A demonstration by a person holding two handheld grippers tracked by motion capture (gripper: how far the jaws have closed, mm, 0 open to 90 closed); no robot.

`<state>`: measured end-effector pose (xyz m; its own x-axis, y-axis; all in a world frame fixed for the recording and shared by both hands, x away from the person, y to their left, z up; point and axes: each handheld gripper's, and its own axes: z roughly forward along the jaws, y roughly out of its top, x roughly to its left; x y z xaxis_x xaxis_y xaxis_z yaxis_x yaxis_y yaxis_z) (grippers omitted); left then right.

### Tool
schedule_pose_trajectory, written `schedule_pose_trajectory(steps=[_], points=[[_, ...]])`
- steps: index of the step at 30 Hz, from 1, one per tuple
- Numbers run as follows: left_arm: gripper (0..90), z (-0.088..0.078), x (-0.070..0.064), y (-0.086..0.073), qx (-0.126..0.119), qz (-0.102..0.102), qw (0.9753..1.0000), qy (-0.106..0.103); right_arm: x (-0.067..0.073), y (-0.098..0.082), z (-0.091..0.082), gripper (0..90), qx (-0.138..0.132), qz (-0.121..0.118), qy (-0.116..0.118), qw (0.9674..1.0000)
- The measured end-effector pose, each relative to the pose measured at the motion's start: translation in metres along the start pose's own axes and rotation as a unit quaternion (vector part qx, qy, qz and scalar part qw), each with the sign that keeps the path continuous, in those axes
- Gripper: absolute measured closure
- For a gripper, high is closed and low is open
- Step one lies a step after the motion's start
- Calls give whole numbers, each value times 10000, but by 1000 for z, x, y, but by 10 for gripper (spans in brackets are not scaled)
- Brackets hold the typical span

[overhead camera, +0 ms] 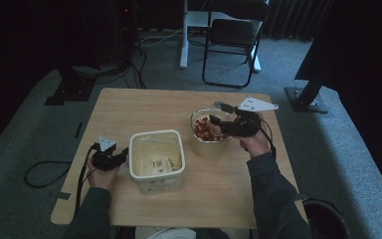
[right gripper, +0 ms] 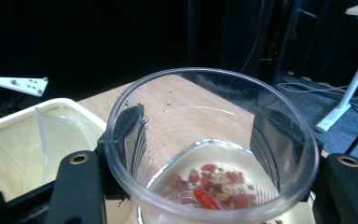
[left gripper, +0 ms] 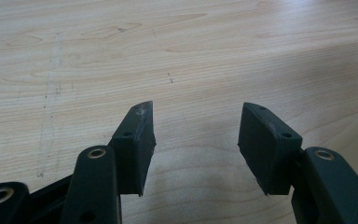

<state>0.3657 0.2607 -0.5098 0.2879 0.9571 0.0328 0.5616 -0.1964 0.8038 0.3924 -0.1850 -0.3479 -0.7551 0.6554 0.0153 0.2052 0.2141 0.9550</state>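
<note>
The right claw [overhead camera: 218, 125] clamps a clear cup [right gripper: 209, 149] over a bowl [overhead camera: 210, 144] of red pieces; the left claw [left gripper: 196, 140] stands half open, empty, beside a bare white tub [overhead camera: 157, 160] near the worktop's [overhead camera: 144, 107] front edge.

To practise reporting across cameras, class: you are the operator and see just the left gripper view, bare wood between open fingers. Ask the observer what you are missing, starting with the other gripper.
Observer: The right gripper is shut on a clear cup, held over a bowl.
Operator: What's in that bowl?
Observer: Red pieces.
Operator: Anything beside my left gripper?
Observer: A square white tub stands close on its right. I cannot tell whether they touch.
</note>
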Motion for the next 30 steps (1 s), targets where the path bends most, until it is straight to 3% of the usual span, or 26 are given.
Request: schedule_pose_trajectory(steps=[11, 30], points=[[463, 1, 0, 0, 61, -24, 10000, 13, 11, 9, 9, 353, -65, -56, 286, 9996], [463, 2, -1, 0, 71, -9, 10000, 14, 25, 11, 19, 353, -48, -61, 546, 9985]])
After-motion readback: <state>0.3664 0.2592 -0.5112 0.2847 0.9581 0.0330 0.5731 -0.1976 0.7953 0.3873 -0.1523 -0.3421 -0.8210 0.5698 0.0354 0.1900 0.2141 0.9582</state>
